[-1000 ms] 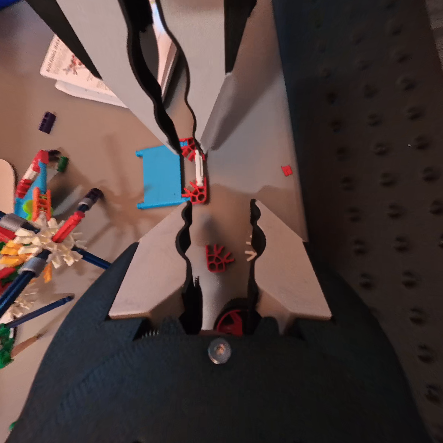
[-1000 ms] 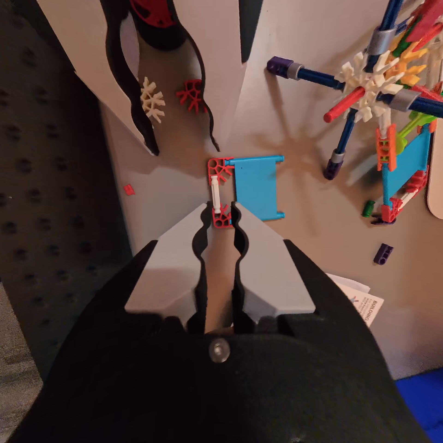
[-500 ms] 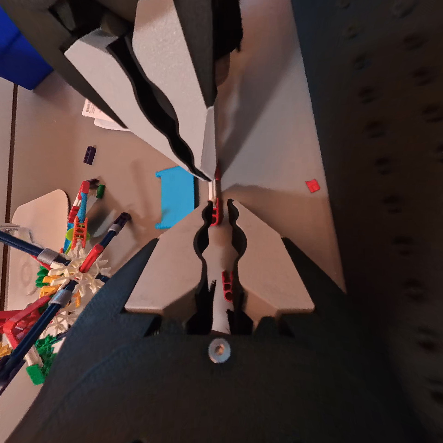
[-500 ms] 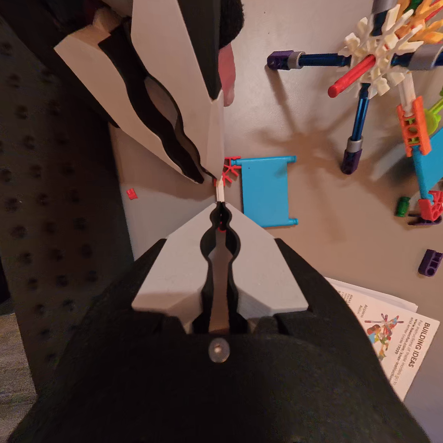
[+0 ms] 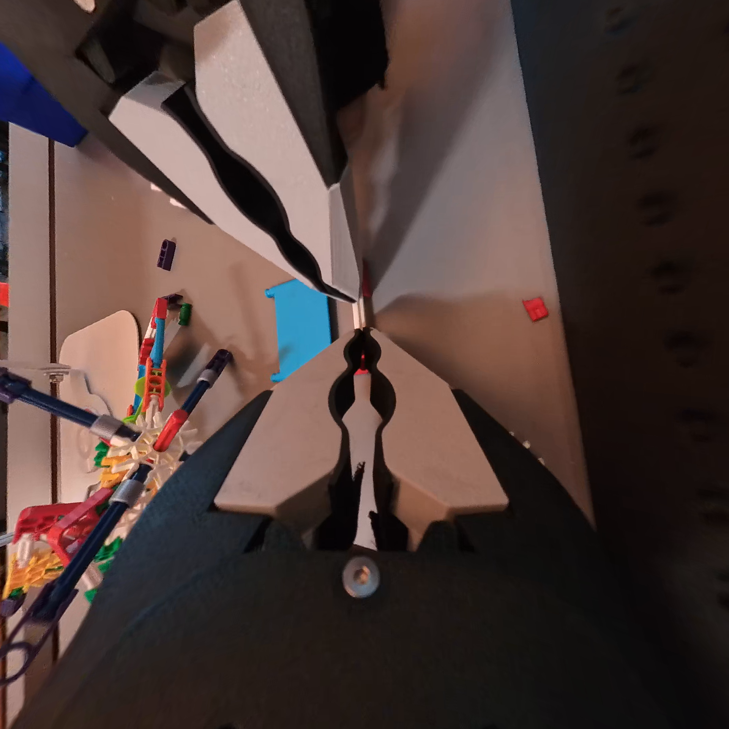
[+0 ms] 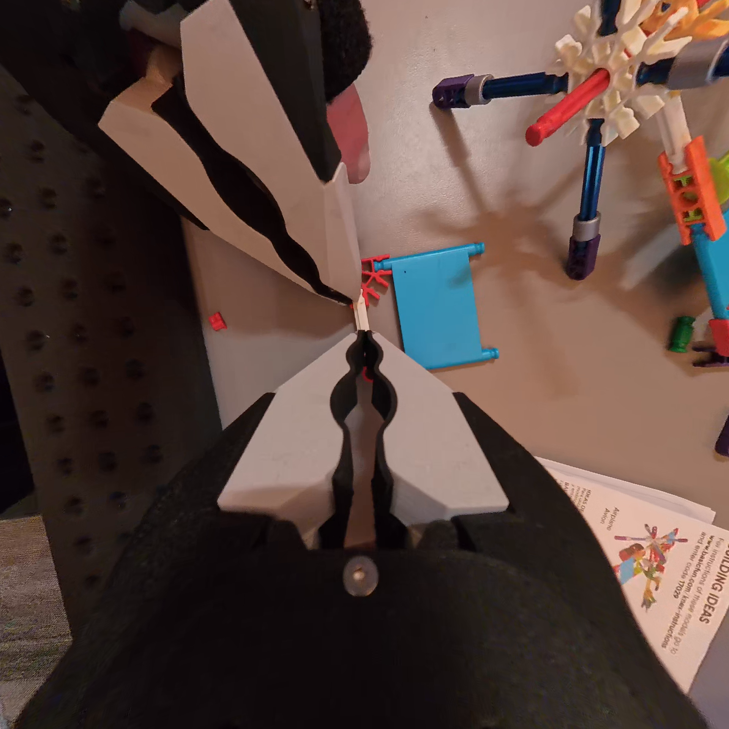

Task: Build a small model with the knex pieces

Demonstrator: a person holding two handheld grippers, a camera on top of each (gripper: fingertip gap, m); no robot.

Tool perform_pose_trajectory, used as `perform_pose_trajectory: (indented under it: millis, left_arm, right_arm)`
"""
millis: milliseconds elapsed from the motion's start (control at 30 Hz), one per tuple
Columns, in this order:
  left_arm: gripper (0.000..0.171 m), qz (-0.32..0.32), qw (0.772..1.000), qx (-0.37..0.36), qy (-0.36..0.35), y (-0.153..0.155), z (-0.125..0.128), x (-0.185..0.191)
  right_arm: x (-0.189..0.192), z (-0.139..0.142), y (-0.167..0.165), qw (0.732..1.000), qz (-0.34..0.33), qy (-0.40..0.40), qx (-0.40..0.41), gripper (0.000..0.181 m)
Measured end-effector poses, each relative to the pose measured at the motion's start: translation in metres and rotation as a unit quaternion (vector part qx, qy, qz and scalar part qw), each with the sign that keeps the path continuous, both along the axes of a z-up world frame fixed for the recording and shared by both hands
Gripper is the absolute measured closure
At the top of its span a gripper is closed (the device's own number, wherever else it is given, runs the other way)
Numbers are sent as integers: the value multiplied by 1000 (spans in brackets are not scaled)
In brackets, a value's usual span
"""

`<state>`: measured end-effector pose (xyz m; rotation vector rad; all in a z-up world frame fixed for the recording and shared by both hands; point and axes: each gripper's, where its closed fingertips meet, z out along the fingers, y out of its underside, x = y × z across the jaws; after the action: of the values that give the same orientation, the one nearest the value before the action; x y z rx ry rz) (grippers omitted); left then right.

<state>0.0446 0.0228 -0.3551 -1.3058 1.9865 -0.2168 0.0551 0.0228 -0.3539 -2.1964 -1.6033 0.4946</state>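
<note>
A small assembly of two red connectors joined by a short white rod (image 6: 361, 315) spans the gap between my two grippers. My left gripper (image 5: 362, 333) is shut on one red connector (image 5: 361, 365), which shows between its pads. My right gripper (image 6: 363, 335) is shut on the other red connector (image 6: 367, 374). In the right wrist view the left gripper (image 6: 347, 300) comes in from the top, with its red connector (image 6: 372, 276) sticking out beside it. In the left wrist view the right gripper (image 5: 357, 296) comes in from the top, and the white rod (image 5: 359, 315) runs between the tips.
A blue panel (image 6: 438, 307) lies beside the assembly. A colourful rod-and-connector model (image 6: 615, 79) stands to one side, with a green piece (image 6: 680, 339) near it. A small red piece (image 6: 217, 320) lies by the dark perforated mat (image 6: 79, 276). A printed leaflet (image 6: 651, 572) lies near.
My left gripper moved forward off a loose red connector and closed on the assembly's near connector. My right gripper closed fully on the other connector. Both grippers now face each other, tip to tip.
</note>
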Motion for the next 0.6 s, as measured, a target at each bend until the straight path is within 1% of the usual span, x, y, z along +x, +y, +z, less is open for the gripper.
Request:
perform_pose_trajectory:
  millis: [167, 267, 300, 367, 400, 433, 467, 500, 533, 567, 600]
  left_arm:
    - [171, 4, 1000, 12, 8, 0, 0, 0]
    - [171, 3, 1000, 22, 17, -1, 0, -1]
    - [171, 2, 1000, 19, 18, -1, 0, 0]
    - [171, 6, 1000, -22, 3, -1, 0, -1]
    - [171, 5, 1000, -9, 4, -2, 0, -2]
    - [171, 0, 1000, 20, 12, -2, 0, -1]
    - [171, -8, 999, 19, 28, -7, -3, -2]
    - [171, -9, 1000, -22, 21, -18, -6, 2]
    - [171, -14, 1000, -19, 17, -21, -6, 4]
    - [171, -19, 1000, 0, 21, -21, -7, 4]
    - [171, -17, 1000, 7, 10, -19, -6, 7]
  right_arm:
    - [0, -2, 0, 1000, 5, 7, -1, 181]
    - [0, -3, 0, 1000, 1, 13, -17, 181]
    - [0, -3, 0, 1000, -1, 14, -19, 181]
    - [0, -3, 0, 1000, -6, 16, -22, 181]
    - [0, -3, 0, 999, -9, 17, -27, 181]
    - [0, -3, 0, 999, -9, 15, -31, 181]
    - [0, -4, 0, 999, -10, 12, -32, 181]
    - [-2, -4, 1, 999, -10, 8, -30, 181]
    - [-5, -4, 2, 1000, -10, 4, -28, 181]
    - [-7, -4, 2, 1000, -7, -2, -26, 181]
    - [-8, -4, 2, 1000, -5, -3, -25, 181]
